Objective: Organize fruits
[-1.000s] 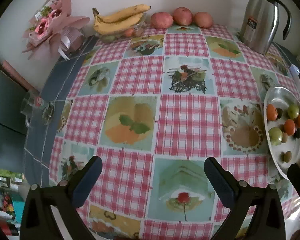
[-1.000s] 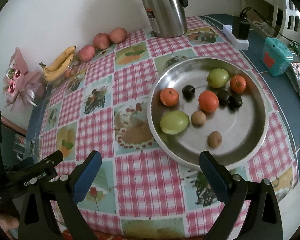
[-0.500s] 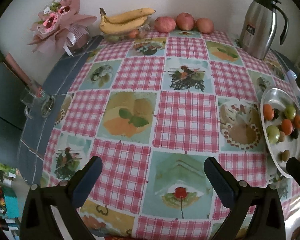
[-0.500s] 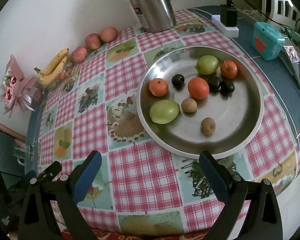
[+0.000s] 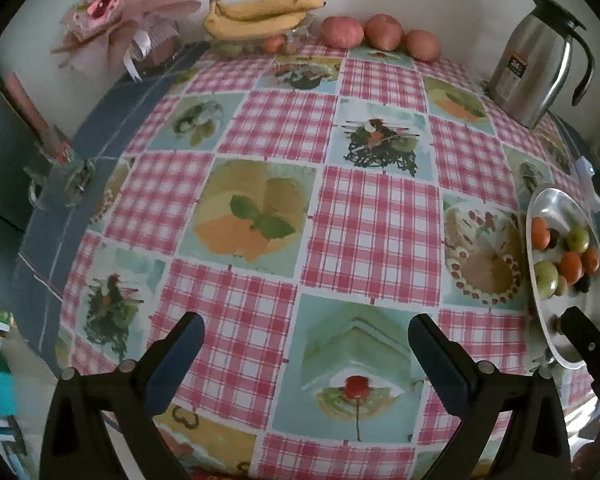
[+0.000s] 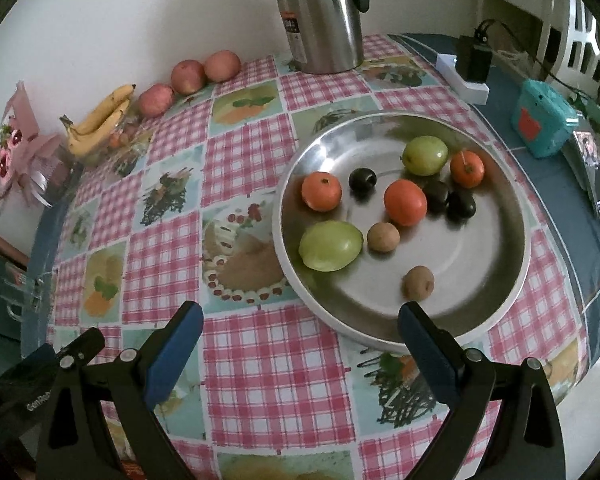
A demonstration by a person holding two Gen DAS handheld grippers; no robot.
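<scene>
Left gripper (image 5: 306,344): being drawn back from the table, so that more of the near tablecloth (image 5: 364,236) is being shown.
Right gripper (image 6: 300,332): being carried closer to the steel plate (image 6: 500,300) (its right fingertip (image 6: 410,320) now overlapping the near rim).

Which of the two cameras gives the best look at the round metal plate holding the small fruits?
The right wrist view: the round metal plate lies whole and near, each fruit distinct. The left wrist view shows it squeezed at the right edge, partly hidden by a black gripper finger.
</scene>
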